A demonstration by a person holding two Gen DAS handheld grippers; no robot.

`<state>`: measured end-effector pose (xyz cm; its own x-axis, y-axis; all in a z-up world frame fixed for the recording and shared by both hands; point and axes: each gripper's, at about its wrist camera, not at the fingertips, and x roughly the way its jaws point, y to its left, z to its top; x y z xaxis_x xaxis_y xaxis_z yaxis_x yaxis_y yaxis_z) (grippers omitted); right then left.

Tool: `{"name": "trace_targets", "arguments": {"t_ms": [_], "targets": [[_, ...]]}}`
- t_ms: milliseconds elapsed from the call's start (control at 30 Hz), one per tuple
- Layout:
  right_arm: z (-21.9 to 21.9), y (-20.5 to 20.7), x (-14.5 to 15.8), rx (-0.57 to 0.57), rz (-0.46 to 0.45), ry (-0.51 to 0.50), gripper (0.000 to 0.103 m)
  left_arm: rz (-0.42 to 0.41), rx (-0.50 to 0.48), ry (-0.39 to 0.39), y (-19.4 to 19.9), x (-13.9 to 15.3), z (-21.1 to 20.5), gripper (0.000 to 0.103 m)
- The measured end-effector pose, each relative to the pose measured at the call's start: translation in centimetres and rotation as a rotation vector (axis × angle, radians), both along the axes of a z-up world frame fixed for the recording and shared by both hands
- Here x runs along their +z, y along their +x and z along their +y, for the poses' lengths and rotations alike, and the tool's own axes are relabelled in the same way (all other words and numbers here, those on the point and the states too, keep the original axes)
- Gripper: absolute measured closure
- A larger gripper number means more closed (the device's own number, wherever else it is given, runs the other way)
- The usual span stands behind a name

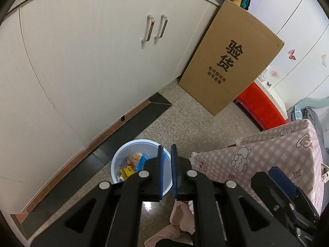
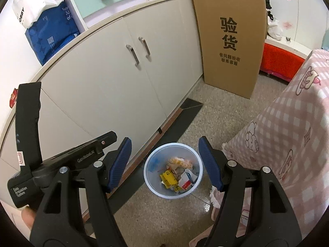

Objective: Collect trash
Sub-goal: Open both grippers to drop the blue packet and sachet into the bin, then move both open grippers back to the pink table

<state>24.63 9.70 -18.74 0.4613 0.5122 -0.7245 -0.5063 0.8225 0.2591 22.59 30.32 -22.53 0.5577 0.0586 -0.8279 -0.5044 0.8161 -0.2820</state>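
Observation:
A pale blue round bin [image 2: 152, 164] stands on the speckled floor beside the white cabinet, and it also shows in the left wrist view [image 1: 121, 154]. Inside lie a yellow wrapper [image 2: 168, 178], a white and red packet [image 2: 187, 180] and an orange and white wrapper [image 2: 180, 162]. My right gripper [image 2: 164, 159] is open and empty, high above the bin. My left gripper [image 1: 167, 160] hangs above the bin's right rim, its blue pads [image 1: 160, 170] almost together with a narrow gap and nothing between them. The left gripper's body [image 2: 61, 158] shows at the left of the right wrist view.
White cabinet doors [image 2: 115, 86] with metal handles run along the left. A tall cardboard box [image 2: 230, 39] leans at the cabinet's end. A pink checked cloth [image 2: 287, 133] drapes furniture on the right. Pink fabric [image 1: 181, 218] lies on the floor. A red box [image 2: 277, 61] stands behind.

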Motion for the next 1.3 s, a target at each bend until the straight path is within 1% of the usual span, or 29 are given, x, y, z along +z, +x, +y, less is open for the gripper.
{"name": "trace_targets", "arguments": {"t_ms": [167, 267, 300, 333, 367, 400, 467, 533, 567, 667, 733, 833, 967, 1033, 1100, 1200, 1300], "targets": [[-0.4, 0.1, 0.1, -0.009, 0.002, 0.011, 0.036, -0.009, 0.004, 0.015, 0.5, 0.5, -0.1, 0.096], [-0.7, 0.1, 0.3, -0.014, 0.005, 0.019, 0.036, -0.006, 0.006, -0.002, 0.6, 0.5, -0.1, 0.094], [-0.9, 0.1, 0.5, -0.017, 0.003, 0.023, 0.036, -0.004, 0.004, -0.007, 0.6, 0.5, -0.1, 0.089], [-1.1, 0.0, 0.7, -0.020, 0.001, 0.028, 0.036, -0.004, 0.007, -0.005, 0.5, 0.6, -0.2, 0.078], [-1.4, 0.0, 0.9, -0.022, -0.002, 0.030, 0.036, -0.008, 0.014, 0.000, 0.3, 0.7, -0.2, 0.072], [-1.7, 0.0, 1.0, -0.024, -0.006, 0.033, 0.036, -0.013, 0.020, 0.003, 0.2, 0.8, -0.2, 0.061], [-2.4, -0.1, 1.7, -0.036, -0.016, 0.044, 0.036, -0.028, 0.031, 0.001, -0.1, 1.3, -0.2, 0.058], [-3.5, -0.2, 2.6, -0.057, -0.030, 0.060, 0.036, -0.047, 0.033, -0.014, -0.4, 1.9, -0.3, 0.050], [-4.0, -0.3, 3.1, -0.067, -0.038, 0.066, 0.035, -0.059, 0.033, -0.017, -0.4, 2.3, -0.4, 0.048], [-6.1, -0.5, 4.4, -0.104, -0.058, 0.087, 0.035, -0.090, 0.005, -0.006, -0.5, 3.8, -1.6, 0.044], [-8.0, -0.6, 5.5, -0.139, -0.075, 0.100, 0.034, -0.115, -0.028, -0.005, -0.3, 4.9, -2.9, 0.038], [-11.2, -0.9, 7.0, -0.190, -0.104, 0.121, 0.033, -0.155, -0.079, 0.007, 0.1, 6.7, -5.6, 0.033], [-16.2, -1.2, 8.8, -0.264, -0.145, 0.127, 0.032, -0.201, -0.168, 0.012, 0.8, 9.1, -10.1, 0.030], [-19.3, -1.2, 9.6, -0.318, -0.163, 0.133, 0.032, -0.218, -0.235, 0.009, 1.4, 10.4, -13.1, 0.024], [-22.5, -1.5, 10.4, -0.367, -0.181, 0.143, 0.031, -0.226, -0.295, 0.008, 1.8, 11.3, -15.8, 0.023], [-27.6, -1.9, 11.4, -0.443, -0.207, 0.136, 0.029, -0.239, -0.399, 0.019, 3.0, 12.9, -21.6, 0.022], [-31.8, -2.1, 12.0, -0.510, -0.223, 0.138, 0.028, -0.255, -0.486, 0.032, 3.6, 14.0, -26.3, 0.021]]}}
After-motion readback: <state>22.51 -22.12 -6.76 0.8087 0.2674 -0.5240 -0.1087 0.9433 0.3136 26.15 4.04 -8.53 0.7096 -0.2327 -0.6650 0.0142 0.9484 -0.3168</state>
